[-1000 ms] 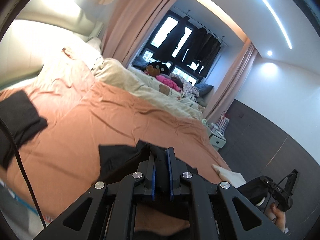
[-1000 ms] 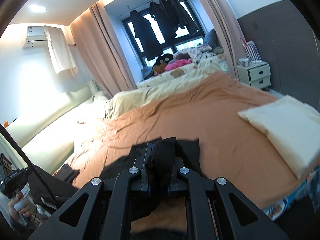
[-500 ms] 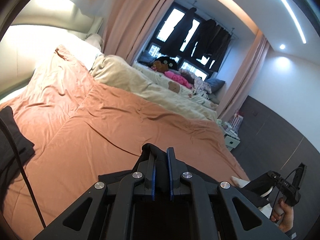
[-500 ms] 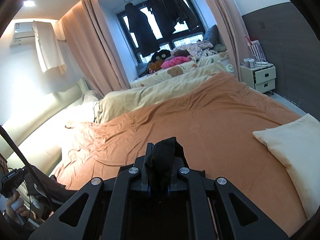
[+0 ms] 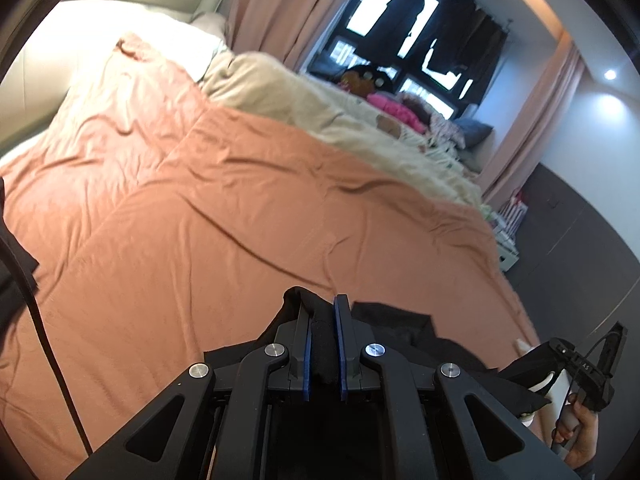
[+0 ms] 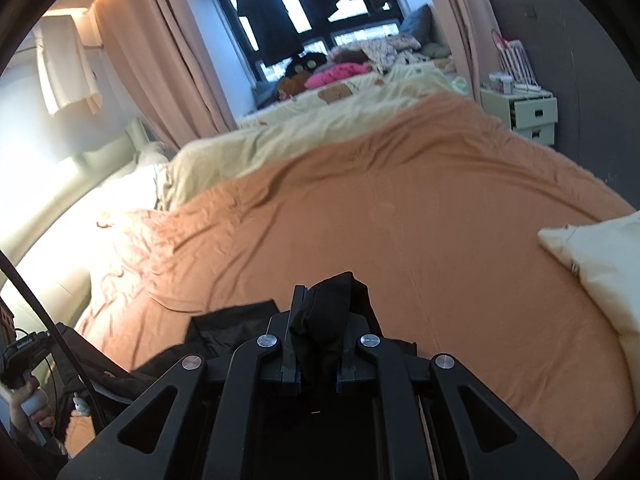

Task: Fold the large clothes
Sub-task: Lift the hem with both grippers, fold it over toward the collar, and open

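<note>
Orange bedspread (image 5: 248, 200) fills both views, wide and mostly bare, with a cream duvet (image 6: 280, 148) along its far edge and a cream pillow (image 6: 600, 264) at its right edge. I've got my left gripper (image 5: 323, 320) pinched tight on a bunched corner of the black garment (image 5: 400, 322), and my right gripper (image 6: 320, 312) clamped on another bunch of the same cloth. The rest of the garment trails below the jaws over the near edge of the bed, some of it just lying on the spread. By my reading I'm at the start: nothing is laid flat, no crease is made, so spreading and every fold is left to do. As for containers, I only see a small drawer unit (image 6: 528, 114) past the far right corner of the bed; its drawers are closed, contents hidden. Nothing here to put folded clothes into.
</note>
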Demonstrator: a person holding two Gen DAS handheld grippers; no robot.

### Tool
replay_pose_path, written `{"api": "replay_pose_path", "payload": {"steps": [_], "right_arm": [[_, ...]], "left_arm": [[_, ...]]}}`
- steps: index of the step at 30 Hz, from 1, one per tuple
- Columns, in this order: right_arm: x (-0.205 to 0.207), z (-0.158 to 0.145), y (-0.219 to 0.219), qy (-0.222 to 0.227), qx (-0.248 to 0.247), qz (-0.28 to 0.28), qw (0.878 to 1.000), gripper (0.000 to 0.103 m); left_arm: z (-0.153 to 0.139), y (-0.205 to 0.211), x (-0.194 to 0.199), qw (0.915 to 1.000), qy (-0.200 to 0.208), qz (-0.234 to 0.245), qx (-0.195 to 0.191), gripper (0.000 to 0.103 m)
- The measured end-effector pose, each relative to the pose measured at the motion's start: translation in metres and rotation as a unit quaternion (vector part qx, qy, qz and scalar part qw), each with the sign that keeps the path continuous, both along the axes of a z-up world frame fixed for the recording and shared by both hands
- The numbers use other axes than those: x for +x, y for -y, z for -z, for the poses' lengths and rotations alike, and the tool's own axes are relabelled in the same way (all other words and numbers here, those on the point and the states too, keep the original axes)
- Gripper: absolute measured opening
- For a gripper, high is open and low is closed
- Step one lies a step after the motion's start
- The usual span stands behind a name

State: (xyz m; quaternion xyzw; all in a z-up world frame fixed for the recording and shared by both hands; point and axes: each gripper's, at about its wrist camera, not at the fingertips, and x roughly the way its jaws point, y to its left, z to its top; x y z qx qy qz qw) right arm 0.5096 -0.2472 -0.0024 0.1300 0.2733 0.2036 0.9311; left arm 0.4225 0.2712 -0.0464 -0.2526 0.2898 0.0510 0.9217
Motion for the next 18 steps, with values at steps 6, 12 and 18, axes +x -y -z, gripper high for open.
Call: {"api": "replay_pose_path", "payload": {"steps": [6,12,18], "right_arm": [[0.041,0.016,-0.015,-0.039,-0.010,0.005,0.999,0.012],[0.064,0.011,-0.023,-0.051,-0.004,0.015,0.999,0.103],[0.061,0.006,-0.018,-0.061,0.018,0.004,0.998,0.103]], "left_arm": [[0.038,-0.012,0.027,0.9991,-0.038,-0.014,-0.009,0.012],[0.046,-0.029,0.033,0.9970,-0.054,-0.036,-0.042,0.081],[0.039,-0.029,0.005,0.9975,-0.045,-0.049,-0.025,0.088]]}}
